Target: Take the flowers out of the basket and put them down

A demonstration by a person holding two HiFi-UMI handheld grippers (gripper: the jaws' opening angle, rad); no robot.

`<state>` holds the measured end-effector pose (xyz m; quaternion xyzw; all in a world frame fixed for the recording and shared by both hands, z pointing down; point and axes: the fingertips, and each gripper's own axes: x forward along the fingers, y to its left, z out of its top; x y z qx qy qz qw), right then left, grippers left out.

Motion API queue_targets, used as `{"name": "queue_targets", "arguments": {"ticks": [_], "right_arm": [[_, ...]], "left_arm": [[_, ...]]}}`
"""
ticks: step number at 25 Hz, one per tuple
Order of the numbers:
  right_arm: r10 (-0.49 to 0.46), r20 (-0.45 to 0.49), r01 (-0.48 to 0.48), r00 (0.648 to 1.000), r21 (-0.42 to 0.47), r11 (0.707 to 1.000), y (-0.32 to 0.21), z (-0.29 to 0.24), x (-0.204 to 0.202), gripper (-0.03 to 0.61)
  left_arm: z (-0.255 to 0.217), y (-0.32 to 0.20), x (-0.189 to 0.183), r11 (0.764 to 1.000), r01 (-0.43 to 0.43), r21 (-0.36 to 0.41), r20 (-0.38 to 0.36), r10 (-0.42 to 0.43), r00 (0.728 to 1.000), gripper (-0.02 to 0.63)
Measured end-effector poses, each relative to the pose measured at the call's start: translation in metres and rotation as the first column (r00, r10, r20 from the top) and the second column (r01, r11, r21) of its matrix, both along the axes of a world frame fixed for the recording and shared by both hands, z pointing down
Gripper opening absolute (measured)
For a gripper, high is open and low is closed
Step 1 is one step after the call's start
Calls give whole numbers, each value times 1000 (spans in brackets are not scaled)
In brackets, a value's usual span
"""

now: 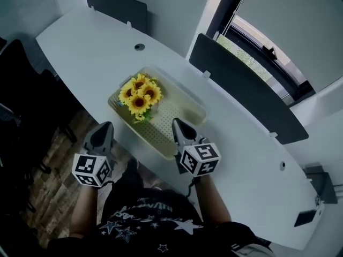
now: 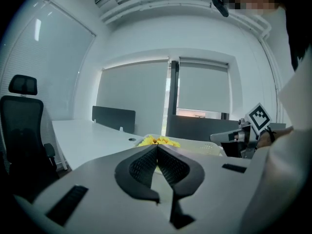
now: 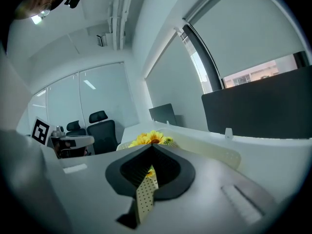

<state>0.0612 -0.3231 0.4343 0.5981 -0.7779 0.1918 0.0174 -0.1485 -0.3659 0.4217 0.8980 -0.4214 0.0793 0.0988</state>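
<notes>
Grey left gripper (image 1: 105,126) and right gripper (image 1: 176,122), black ribbed pads (image 2: 139,167), black-white marker cube (image 1: 91,169) behind each; black star-print shirt (image 1: 144,218).

Long white curved tabletop (image 1: 96,52) with a round grommet (image 1: 139,47); dark divider panels (image 1: 241,90) along its far edge. Window (image 2: 202,94) behind, blinds mostly down, daylight strip at the bottom. White walls (image 2: 126,57). Wood floor (image 1: 53,165). Black office chair (image 2: 22,126).
</notes>
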Motion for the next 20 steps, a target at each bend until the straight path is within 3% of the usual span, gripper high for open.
{"name": "queue_targets", "arguments": {"ticks": [11,20], "right_arm": [[144,-43,-148,989,-123,981,-50,17,1,3],[230,-45,-234,972,-213,949,-70,45,0,3]], "left_arm": [[24,-85,9,987,-135,-86,53,140,989,9],[54,-128,13,952,-255,-167,140,279,950,12]]}}
